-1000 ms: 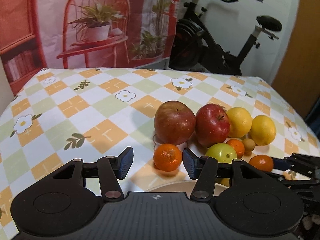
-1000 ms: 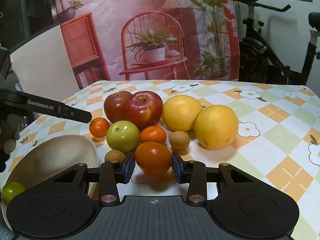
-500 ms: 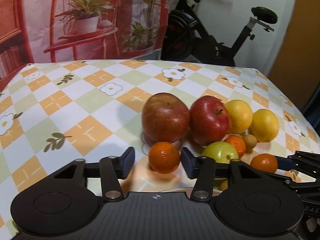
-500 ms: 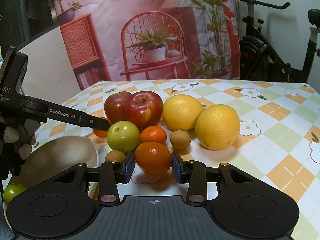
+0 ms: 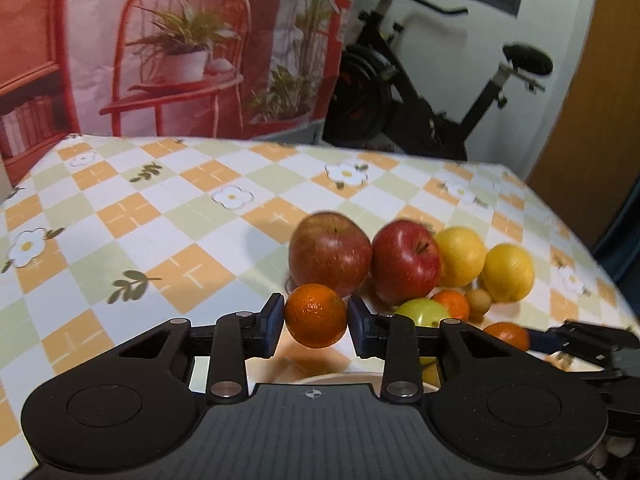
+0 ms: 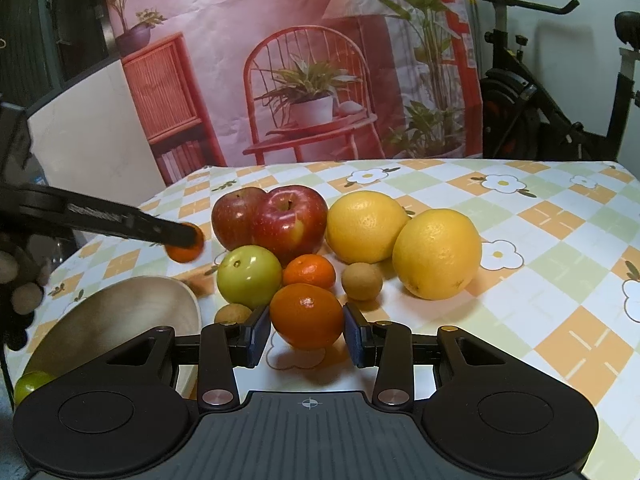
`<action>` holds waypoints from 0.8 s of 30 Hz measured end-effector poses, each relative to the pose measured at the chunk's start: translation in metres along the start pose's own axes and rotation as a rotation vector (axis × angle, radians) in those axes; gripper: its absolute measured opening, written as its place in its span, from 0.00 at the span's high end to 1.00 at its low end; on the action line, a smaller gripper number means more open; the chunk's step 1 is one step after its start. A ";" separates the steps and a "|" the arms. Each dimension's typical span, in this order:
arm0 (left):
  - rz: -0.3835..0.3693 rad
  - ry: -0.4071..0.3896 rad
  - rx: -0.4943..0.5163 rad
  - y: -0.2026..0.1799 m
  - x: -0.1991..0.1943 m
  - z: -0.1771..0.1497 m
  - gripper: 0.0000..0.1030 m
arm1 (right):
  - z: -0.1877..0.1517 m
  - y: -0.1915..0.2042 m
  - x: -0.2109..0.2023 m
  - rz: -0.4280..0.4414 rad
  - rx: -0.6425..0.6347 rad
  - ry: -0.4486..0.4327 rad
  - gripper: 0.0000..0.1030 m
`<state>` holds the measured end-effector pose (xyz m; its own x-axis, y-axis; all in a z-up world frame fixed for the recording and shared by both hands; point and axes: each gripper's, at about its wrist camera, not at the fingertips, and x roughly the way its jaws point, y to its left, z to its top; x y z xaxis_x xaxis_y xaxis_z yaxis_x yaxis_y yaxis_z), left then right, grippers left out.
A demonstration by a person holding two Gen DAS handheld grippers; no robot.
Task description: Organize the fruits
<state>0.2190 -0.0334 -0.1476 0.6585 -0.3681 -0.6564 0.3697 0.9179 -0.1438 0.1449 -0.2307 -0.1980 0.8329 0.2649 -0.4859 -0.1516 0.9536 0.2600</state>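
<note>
Fruit crowds the checked desk [image 5: 168,216] in the left wrist view. The left gripper [image 5: 316,320] has just been closing and now clamps a small tangerine [image 5: 316,316], both pads pressed to its sides and the fruit lifted clear of the cloth. Just behind it sit two red apples [image 5: 330,254], then two yellow citrus [image 5: 508,272] to the right, with a green apple [image 5: 422,312] and another tangerine nearer the camera. A pale bowl rim [image 5: 332,378] shows below the held fruit.

From the right wrist view, the right gripper [image 6: 306,334] grips a larger orange [image 6: 306,316] between its blue pads, the fruit at the front of the pile, above the desk. Beyond it lie a second tangerine [image 6: 309,271], the green apple, two small brown fruits [image 6: 362,281], the red apples and the yellow citrus. At left the other gripper's finger carries its tangerine above the cloth, near the wooden bowl [image 6: 116,316], where a green lime [image 6: 30,384] rests.
</note>
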 end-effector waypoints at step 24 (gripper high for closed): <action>0.021 0.079 -0.055 0.016 -0.092 -0.080 0.64 | -0.011 0.071 -0.037 0.289 -0.196 0.084 0.65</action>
<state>0.1118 0.0270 -0.1488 0.6114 -0.3377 -0.7156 0.3185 0.9329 -0.1681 0.0980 -0.1716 -0.1708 0.6950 0.5311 -0.4847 -0.4807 0.8445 0.2361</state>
